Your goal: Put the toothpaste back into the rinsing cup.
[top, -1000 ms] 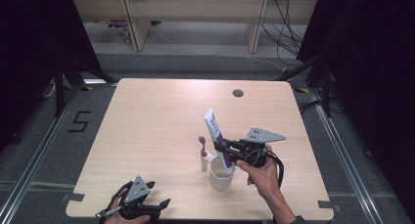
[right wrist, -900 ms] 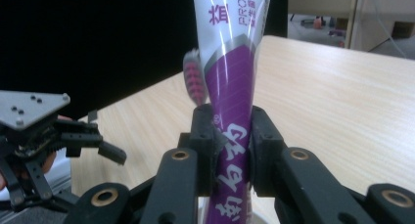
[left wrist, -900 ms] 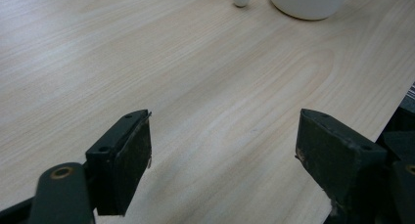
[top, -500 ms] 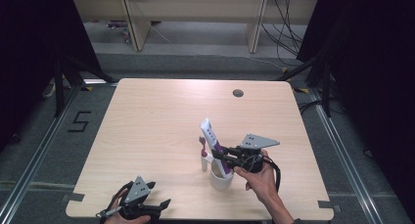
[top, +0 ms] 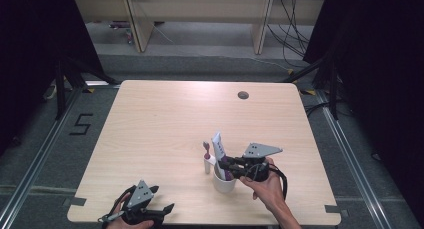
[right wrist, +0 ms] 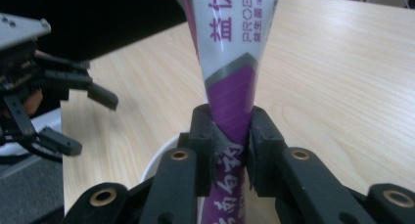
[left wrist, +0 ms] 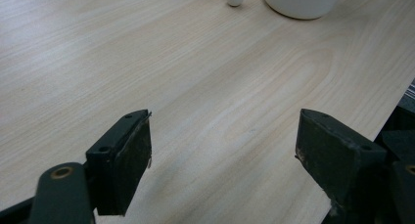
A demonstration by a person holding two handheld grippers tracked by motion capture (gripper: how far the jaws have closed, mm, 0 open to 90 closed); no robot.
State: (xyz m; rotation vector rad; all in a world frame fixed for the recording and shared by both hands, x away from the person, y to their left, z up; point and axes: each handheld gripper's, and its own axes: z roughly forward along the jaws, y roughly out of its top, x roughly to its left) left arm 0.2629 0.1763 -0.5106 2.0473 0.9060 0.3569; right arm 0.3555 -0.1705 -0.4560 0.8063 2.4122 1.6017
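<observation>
Right gripper is clamped on the toothpaste tube, lower end inside the white cup (toothbrush just beside it). Left gripper, jaws wide apart, sits near the table edge, well apart from the cup.

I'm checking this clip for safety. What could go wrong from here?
The right tongs pinch the toothpaste tube while its lower end sits in the white cup; a sideways pull might tip the cup, which nothing steadies. The toothbrush standing close beside the cup could be knocked over.
</observation>
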